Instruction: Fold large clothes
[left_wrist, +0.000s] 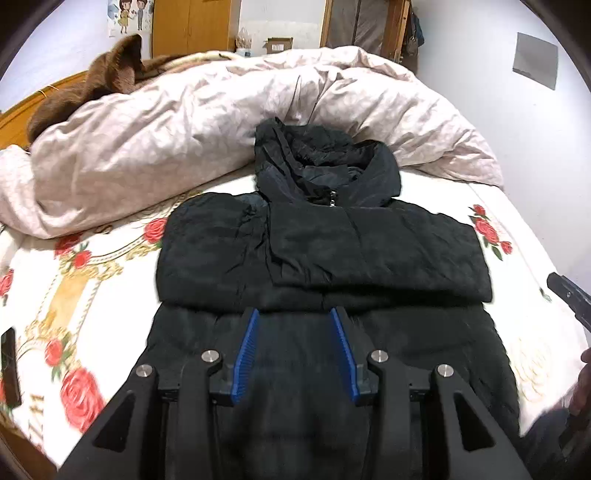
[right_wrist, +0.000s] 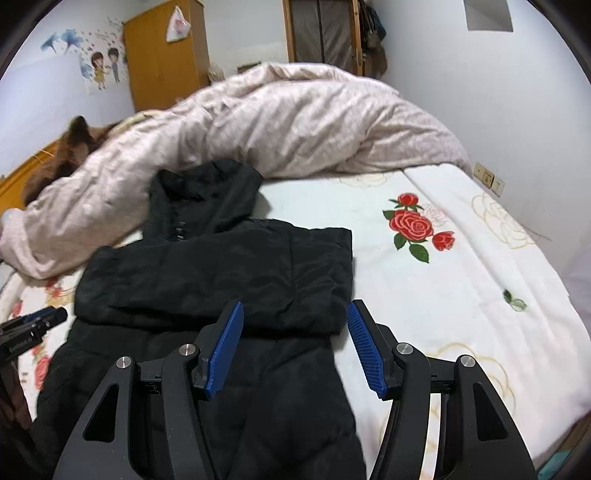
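Note:
A black hooded jacket (left_wrist: 325, 251) lies flat on the bed, hood toward the duvet, both sleeves folded across the chest. It also shows in the right wrist view (right_wrist: 221, 280). My left gripper (left_wrist: 295, 314) is open and empty, hovering over the jacket's lower body just below the folded sleeves. My right gripper (right_wrist: 295, 310) is open and empty above the jacket's right edge. The right gripper's tip shows at the right edge of the left wrist view (left_wrist: 569, 295); the left gripper shows at the left edge of the right wrist view (right_wrist: 33, 325).
The bed sheet (right_wrist: 461, 295) is white with red roses. A crumpled pale pink duvet (left_wrist: 184, 147) is heaped along the far side. A brown furry blanket (left_wrist: 110, 74) lies behind it. A dark phone-like object (left_wrist: 9, 365) lies at the bed's left edge.

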